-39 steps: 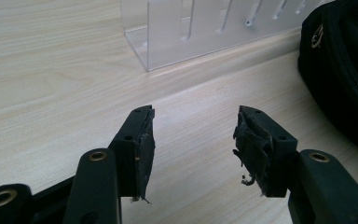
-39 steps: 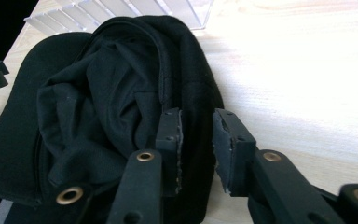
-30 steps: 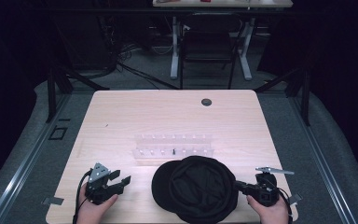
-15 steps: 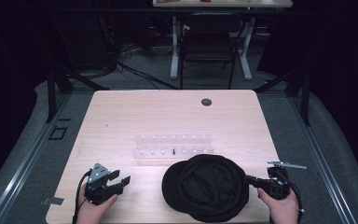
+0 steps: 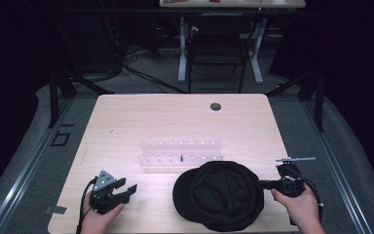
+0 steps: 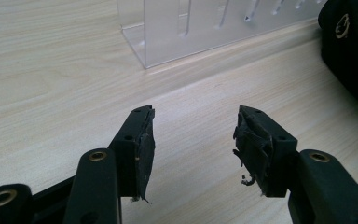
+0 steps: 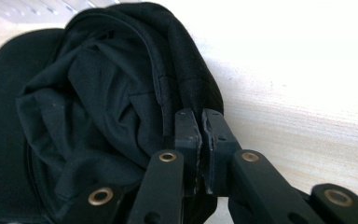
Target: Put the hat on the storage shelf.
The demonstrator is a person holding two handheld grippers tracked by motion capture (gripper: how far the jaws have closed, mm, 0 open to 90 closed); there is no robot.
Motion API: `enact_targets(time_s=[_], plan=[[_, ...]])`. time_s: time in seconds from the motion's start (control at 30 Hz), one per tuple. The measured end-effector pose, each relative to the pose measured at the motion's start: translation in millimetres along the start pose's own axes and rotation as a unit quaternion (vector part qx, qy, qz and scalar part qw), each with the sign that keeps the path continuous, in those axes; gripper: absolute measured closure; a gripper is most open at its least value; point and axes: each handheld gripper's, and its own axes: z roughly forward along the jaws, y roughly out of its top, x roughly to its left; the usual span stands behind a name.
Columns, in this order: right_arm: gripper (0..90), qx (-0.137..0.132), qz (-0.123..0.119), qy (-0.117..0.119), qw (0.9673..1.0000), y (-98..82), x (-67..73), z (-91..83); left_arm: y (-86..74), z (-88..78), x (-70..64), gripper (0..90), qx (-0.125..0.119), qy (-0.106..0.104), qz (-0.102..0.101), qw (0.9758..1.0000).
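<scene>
A black cap (image 5: 219, 195) lies upside down near the table's front edge, its inside facing up. My right gripper (image 5: 264, 184) is at the cap's right rim with its jaws shut on the fabric edge (image 7: 186, 100); the right gripper view shows the jaws pinching the rim (image 7: 199, 122). My left gripper (image 5: 126, 190) rests at the front left, apart from the cap, its jaws open over bare wood (image 6: 193, 140). The cap's edge with a brass eyelet (image 6: 349, 42) shows at the far right of the left gripper view.
A clear acrylic rack (image 5: 181, 151) with slots stands mid-table just behind the cap, also seen in the left gripper view (image 6: 205, 25). A dark round grommet (image 5: 215, 106) sits near the table's far edge. A chair and desk legs stand beyond the table.
The right gripper has pulled the cap to the right along the front edge. The left gripper has stayed where it was.
</scene>
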Motion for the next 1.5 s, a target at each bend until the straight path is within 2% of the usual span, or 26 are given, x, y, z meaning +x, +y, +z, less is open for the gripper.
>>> enact_targets(time_s=[0.03,0.1,0.13,0.27,0.3,0.37,0.4,0.47,0.5,0.7,0.77,0.87,0.9,1.07,1.13,1.17,1.27,1.33,1.5], plan=[[85.3,0.012,0.005,0.001,0.9999,2.7,0.5,0.4,0.0,0.1,-0.1,46.6,0.002,0.0,0.0,1.0],[85.2,0.014,0.008,0.0,0.9999,3.3,0.8,0.8,-0.1,0.4,-0.2,46.6,0.001,0.0,-0.001,1.0],[84.9,0.026,0.007,-0.005,0.9996,5.1,0.5,1.4,-0.2,0.8,-0.3,46.6,0.001,0.0,0.001,1.0],[84.2,0.037,0.001,-0.014,0.9992,7.1,1.4,2.2,-0.2,1.0,-0.4,46.6,0.003,-0.001,0.002,1.0],[83.6,0.048,-0.004,-0.019,0.9987,9.0,2.1,2.6,-0.4,1.5,-0.8,46.6,0.003,-0.001,0.001,1.0],[83.4,0.042,0.001,-0.021,0.9989,9.0,3.5,4.0,-0.3,1.7,-0.9,46.7,0.004,-0.001,0.001,1.0],[82.8,0.057,-0.003,-0.023,0.9981,10.9,3.9,3.9,-0.3,1.8,-1.1,46.7,0.004,-0.001,0.001,1.0],[82.1,0.07,-0.006,-0.025,0.9972,12.9,5.2,6.0,-0.3,1.7,-1.5,46.6,0.005,-0.001,0.0,1.0],[81.6,0.087,-0.01,-0.031,0.9957,14.9,6.1,7.5,-0.2,1.7,-1.5,46.6,0.005,-0.001,0.001,1.0],[80.4,0.099,-0.003,-0.036,0.9944,17.8,6.5,11.9,-0.7,2.7,-1.2,46.7,0.004,-0.001,0.0,1.0],[80.2,0.119,-0.008,-0.038,0.9921,20.1,5.1,13.1,-0.4,2.3,-1.2,46.6,0.007,-0.002,0.002,1.0],[80.3,0.127,-0.004,-0.038,0.9912,21.5,4.9,15.4,-0.3,2.3,-1.4,46.6,0.007,-0.002,0.002,1.0],[80.7,0.136,-0.003,-0.038,0.99,23.0,4.7,17.1,-0.4,2.6,-1.5,46.6,0.006,-0.001,0.002,1.0],[80.5,0.14,0.004,-0.04,0.9894,24.6,3.8,23.5,-0.4,2.6,-1.3,46.6,0.006,0.0,0.002,1.0],[79.9,0.149,0.007,-0.038,0.988,25.8,2.1,26.5,-0.6,2.5,-0.9,46.6,0.004,-0.001,0.001,1.0],[79.7,0.161,0.005,-0.036,0.9862,27.2,0.5,26.3,-0.6,2.5,-0.9,46.6,0.004,-0.001,0.001,1.0],[79.3,0.159,0.015,-0.033,0.9865,26.3,-1.1,28.3,-0.7,2.7,-0.6,46.6,0.005,-0.001,0.001,1.0],[79.1,0.175,0.015,-0.03,0.9839,27.1,-3.9,29.1,-0.4,2.6,-1.0,46.6,0.006,-0.002,0.002,1.0],[80.1,0.167,0.034,-0.025,0.9851,25.7,-4.8,32.4,-0.4,2.9,-1.3,46.6,0.007,-0.001,0.004,1.0]])
